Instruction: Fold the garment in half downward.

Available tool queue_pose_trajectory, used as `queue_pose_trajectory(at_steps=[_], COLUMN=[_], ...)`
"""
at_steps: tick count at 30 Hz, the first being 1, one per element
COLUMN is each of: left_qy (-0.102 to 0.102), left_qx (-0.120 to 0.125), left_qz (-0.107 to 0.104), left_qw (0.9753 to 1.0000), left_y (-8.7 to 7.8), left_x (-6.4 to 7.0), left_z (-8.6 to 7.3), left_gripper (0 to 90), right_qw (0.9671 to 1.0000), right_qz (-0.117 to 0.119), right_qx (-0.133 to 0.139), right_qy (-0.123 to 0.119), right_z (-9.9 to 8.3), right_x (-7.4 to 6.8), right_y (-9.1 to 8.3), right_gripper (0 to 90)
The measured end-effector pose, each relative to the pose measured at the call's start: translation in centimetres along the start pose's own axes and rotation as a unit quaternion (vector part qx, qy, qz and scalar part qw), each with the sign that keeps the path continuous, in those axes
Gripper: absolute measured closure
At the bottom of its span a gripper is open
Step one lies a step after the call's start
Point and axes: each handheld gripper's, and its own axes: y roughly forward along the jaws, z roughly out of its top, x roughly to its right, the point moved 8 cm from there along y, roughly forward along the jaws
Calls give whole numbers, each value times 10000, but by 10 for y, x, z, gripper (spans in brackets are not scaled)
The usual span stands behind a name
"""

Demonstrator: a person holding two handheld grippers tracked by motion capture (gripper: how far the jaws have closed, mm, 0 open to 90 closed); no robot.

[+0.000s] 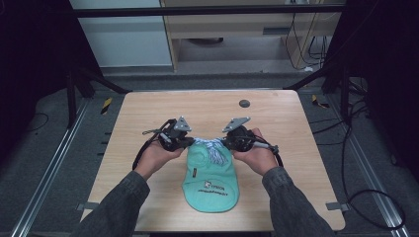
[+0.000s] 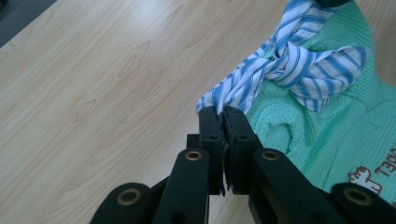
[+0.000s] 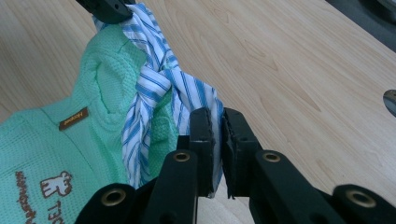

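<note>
Mint bib [image 1: 211, 180] lies near the table [image 1: 148, 113] front edge, long axis front-to-back, neck end away. Left tongs [image 2: 223, 116] and right tongs [image 3: 217, 122] each clamp an end of the striped tie [image 1: 213, 148]. Far half bare.

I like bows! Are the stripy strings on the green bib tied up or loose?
Tied. The striped ties cross in a knot above the green bib, and the left gripper and right gripper each pinch one end.

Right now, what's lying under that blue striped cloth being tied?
Under the striped cloth lies a mint-green garment, spread on the wooden table. Each end is pinched by the left gripper and right gripper. The garment's neckline beneath the knot stays covered.
</note>
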Motion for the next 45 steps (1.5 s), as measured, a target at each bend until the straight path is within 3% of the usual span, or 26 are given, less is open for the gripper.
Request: queue_pose_trajectory(at_steps=[31, 45], left_qy=[-103, -20], left_qx=[169, 191], left_qz=[205, 274], left_qw=[9996, 9994], left_y=[-7, -12], left_x=[-15, -20], left_z=[13, 20], left_gripper=[874, 874], right_qw=[9993, 9988], right_qz=[-192, -272], right_qx=[112, 241], right_qy=[-296, -331], right_z=[19, 25], right_x=[11, 16], right_y=[-4, -8], right_gripper=[827, 830])
